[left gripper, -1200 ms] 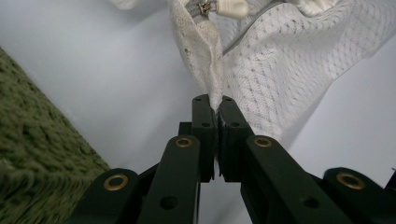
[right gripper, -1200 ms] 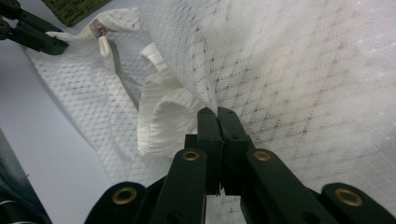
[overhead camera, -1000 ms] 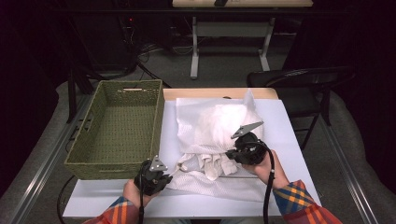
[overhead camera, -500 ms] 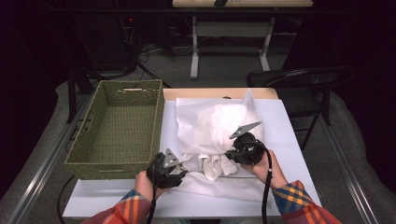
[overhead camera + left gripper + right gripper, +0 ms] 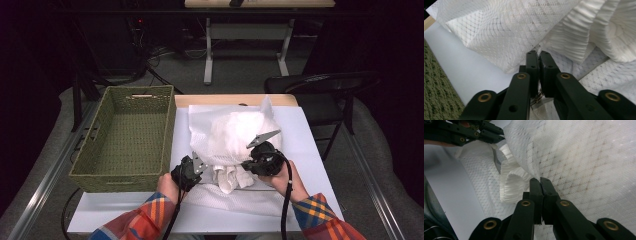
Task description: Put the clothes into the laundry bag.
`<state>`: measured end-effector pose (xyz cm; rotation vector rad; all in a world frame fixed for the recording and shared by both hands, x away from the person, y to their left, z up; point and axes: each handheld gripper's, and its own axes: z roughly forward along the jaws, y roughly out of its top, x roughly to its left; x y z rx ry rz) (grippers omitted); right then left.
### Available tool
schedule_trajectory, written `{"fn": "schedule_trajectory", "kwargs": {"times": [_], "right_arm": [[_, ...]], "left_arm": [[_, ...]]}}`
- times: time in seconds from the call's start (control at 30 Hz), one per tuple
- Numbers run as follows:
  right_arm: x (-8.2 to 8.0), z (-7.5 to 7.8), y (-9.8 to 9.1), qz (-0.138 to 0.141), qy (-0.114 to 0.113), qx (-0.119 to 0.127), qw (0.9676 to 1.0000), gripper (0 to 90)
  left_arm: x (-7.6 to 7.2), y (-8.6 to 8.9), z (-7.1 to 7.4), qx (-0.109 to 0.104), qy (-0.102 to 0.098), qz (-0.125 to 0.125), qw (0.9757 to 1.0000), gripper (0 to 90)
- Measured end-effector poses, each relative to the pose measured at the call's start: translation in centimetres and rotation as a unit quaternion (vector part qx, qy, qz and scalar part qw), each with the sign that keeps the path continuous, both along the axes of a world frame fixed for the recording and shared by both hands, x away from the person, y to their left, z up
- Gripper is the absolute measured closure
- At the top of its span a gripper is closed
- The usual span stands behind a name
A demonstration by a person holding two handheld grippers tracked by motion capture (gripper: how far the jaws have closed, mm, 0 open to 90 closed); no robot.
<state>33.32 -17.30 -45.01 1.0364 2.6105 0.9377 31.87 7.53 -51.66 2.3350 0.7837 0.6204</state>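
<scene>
A white mesh bag (image 5: 235, 130) lies bunched on the white table top (image 5: 310, 145), and a white ribbed garment (image 5: 230, 177) spills from its near side. My left gripper (image 5: 199, 162) is at the bag's near left edge. Its jaws have just been closing and now pinch a thin edge of mesh (image 5: 499, 30), as the left gripper (image 5: 538, 53) view shows. My right gripper (image 5: 244, 164) is on the bag's near right side. In its own view the right gripper (image 5: 540, 181) is shut on a mesh fold (image 5: 586, 157) beside the ribbed garment (image 5: 514, 182).
A green woven basket (image 5: 120, 175) stands on the table's left, close to my left hand. A dark folding chair (image 5: 320, 85) is beyond the table's far right corner. Bare white table top runs along the front edge and right side.
My left gripper has moved right from near the basket's front corner to the bag's edge and now grips the mesh. The right gripper has stayed put.
</scene>
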Motion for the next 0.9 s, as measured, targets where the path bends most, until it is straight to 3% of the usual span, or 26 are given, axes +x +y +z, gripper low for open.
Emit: {"fn": "schedule_trajectory", "kwargs": {"times": [0.37,0.63,0.9], "right_arm": [[-0.1,-0.3,-0.1,0.003,0.011,-0.003,0.9999,89.0],[-0.5,0.0,-0.1,0.008,0.015,-0.006,0.9998,88.9],[-0.8,-0.6,-0.1,0.017,0.028,-0.017,0.9993,88.9]], "left_arm": [[-2.3,3.0,1.1,-0.03,0.016,-0.024,0.9991,88.6],[-3.5,5.0,1.6,-0.065,0.038,-0.026,0.9968,88.7],[-3.7,4.9,1.2,-0.049,0.057,-0.035,0.9965,85.9]]}}
